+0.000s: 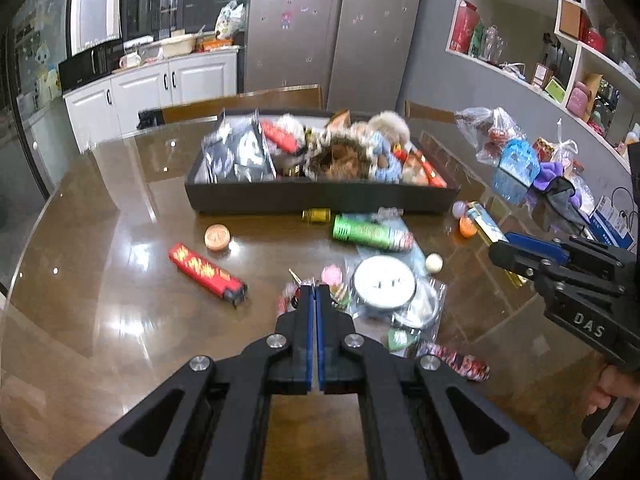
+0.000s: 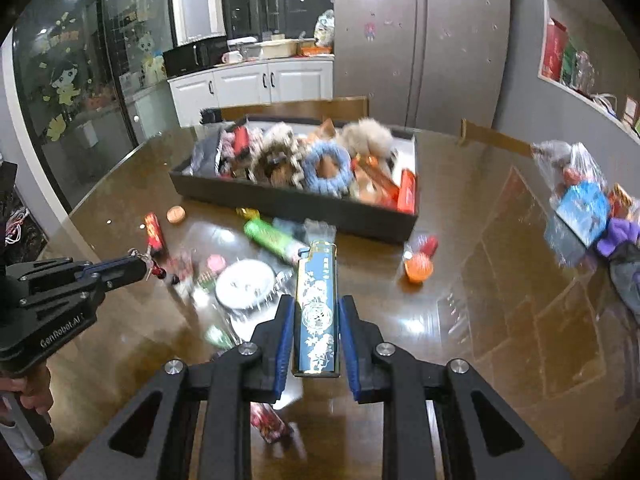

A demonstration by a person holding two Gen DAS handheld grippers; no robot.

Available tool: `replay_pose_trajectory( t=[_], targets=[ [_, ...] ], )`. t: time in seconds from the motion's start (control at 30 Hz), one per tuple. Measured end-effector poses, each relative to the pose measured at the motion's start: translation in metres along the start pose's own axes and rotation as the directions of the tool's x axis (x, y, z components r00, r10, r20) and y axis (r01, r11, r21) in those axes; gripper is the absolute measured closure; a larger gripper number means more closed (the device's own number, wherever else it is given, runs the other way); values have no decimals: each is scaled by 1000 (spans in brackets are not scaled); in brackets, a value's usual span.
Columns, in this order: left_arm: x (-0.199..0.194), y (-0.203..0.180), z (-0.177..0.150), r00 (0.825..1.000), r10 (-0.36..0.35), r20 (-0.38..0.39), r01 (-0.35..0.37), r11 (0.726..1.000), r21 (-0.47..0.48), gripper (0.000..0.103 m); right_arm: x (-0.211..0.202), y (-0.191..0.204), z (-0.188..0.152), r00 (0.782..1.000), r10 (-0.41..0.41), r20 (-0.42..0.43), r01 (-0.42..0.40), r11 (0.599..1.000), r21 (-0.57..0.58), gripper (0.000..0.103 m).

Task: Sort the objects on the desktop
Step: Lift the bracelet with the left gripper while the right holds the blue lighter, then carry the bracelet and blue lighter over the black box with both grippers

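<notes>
The blue lighter (image 2: 316, 308) sits between the pads of my right tongs (image 2: 316, 312) — pinched tight and held up off the brown table (image 2: 500, 280). My left tongs (image 1: 315, 292) are squeezed narrow on a little keychain (image 2: 154, 266) that dangles from the tips. The black tray (image 1: 320, 196) beyond is already full of fluffy things. Still left, I think — the red lighter (image 1: 208, 274), green tube (image 1: 372, 234), white tin (image 1: 384, 284), orange lid (image 1: 217, 237).

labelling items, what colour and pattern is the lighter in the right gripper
Blue lighter with white floral figures and gold edging; right wrist view shows it best.
</notes>
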State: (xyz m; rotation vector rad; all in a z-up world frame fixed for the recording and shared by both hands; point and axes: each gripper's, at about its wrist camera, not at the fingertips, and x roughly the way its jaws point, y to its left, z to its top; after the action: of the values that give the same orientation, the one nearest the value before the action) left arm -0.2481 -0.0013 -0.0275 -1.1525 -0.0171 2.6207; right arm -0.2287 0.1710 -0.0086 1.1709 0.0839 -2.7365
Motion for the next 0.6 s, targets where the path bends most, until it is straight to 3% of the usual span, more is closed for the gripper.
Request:
replay_pose_trajectory(
  t=[0.6],
  targets=[
    [-18,1,63,997,8,83,-7,1000,-16,102,8,-6,68,999,14,47,-13,1000,-18,80]
  ],
)
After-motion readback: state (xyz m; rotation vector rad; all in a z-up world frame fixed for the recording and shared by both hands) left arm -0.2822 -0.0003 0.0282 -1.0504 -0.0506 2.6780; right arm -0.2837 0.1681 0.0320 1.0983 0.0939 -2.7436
